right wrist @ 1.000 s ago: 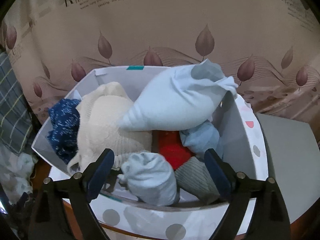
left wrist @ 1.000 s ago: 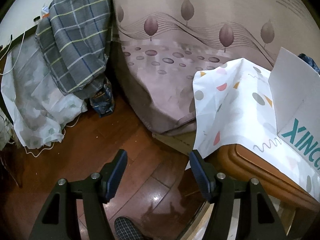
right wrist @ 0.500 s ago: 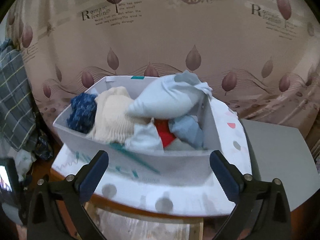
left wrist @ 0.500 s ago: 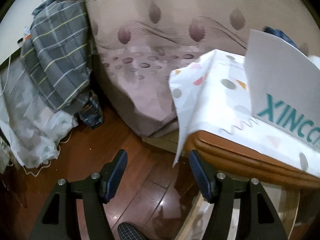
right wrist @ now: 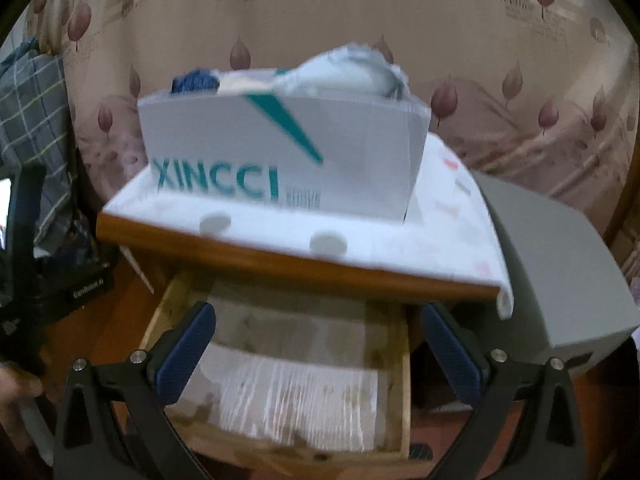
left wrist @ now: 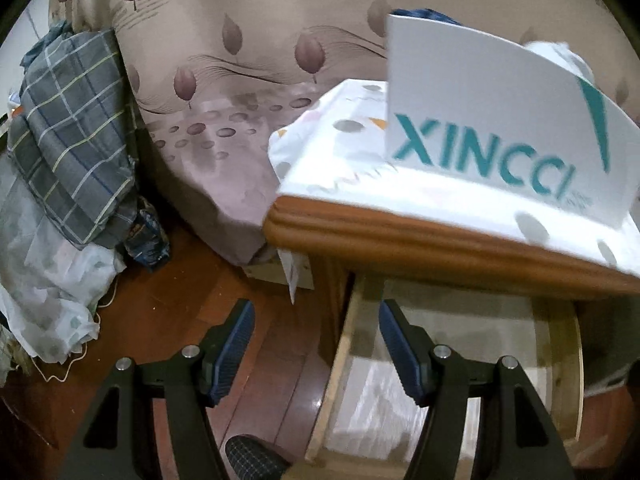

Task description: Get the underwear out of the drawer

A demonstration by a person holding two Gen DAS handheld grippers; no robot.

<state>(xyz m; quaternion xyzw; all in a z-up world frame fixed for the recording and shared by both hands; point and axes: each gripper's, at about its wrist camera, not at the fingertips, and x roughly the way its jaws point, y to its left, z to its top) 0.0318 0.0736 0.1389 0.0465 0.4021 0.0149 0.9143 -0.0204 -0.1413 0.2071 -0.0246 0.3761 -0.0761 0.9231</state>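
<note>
The wooden drawer [right wrist: 402, 364] stands pulled open under the wooden table top [right wrist: 280, 258]; only a pale liner shows inside it, no underwear that I can make out. It also shows in the left wrist view [left wrist: 348, 344]. A white XINCCI box [right wrist: 280, 152] full of rolled garments sits on the spotted cloth on the table; it also shows in the left wrist view [left wrist: 492, 128]. My right gripper [right wrist: 316, 354] is open and empty above the drawer. My left gripper [left wrist: 316, 350] is open and empty at the drawer's left edge.
A grey box [right wrist: 556, 264] stands to the right of the table. A bed with a leaf-print cover [left wrist: 224, 128] lies behind. Plaid fabric [left wrist: 72, 128] and white bags [left wrist: 48, 280] are piled on the left over the wood floor [left wrist: 168, 320].
Both grippers have dropped lower and pulled back. The box's inside has gone out of sight; its front face and the open drawer under the table have come into view.
</note>
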